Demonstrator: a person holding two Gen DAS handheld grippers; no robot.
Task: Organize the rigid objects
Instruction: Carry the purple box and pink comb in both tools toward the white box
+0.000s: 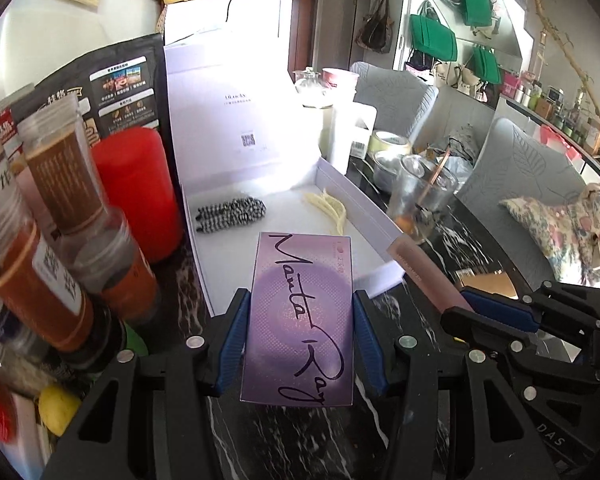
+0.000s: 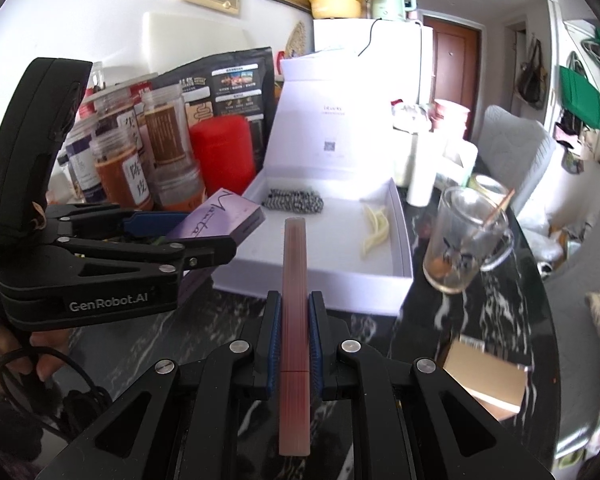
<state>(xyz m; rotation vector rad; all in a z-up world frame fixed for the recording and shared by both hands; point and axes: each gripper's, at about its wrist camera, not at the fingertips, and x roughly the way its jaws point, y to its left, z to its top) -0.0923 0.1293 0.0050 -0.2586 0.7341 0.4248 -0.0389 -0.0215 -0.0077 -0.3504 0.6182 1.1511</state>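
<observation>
My left gripper (image 1: 300,304) is shut on a flat purple box (image 1: 301,316) with black handwriting, held above the near edge of an open white box (image 1: 228,280). My right gripper (image 2: 294,308) is shut on a long pink ribbed bar (image 2: 294,280) that points at the same white box (image 2: 327,292). Inside the white box lie a black-and-white checked scrunchie (image 1: 232,212) and a pale yellow hair clip (image 1: 331,208). In the right wrist view the left gripper (image 2: 204,236) with the purple box (image 2: 220,220) is at the left. The pink bar (image 1: 423,276) and right gripper (image 1: 495,308) show in the left wrist view.
Several jars (image 1: 60,220) and a red canister (image 1: 136,188) crowd the left of the dark marble table (image 2: 479,304). A glass mug (image 2: 459,240) stands right of the white box, a tan cardboard box (image 2: 487,380) lies near right. The box's lid (image 1: 236,104) stands upright behind.
</observation>
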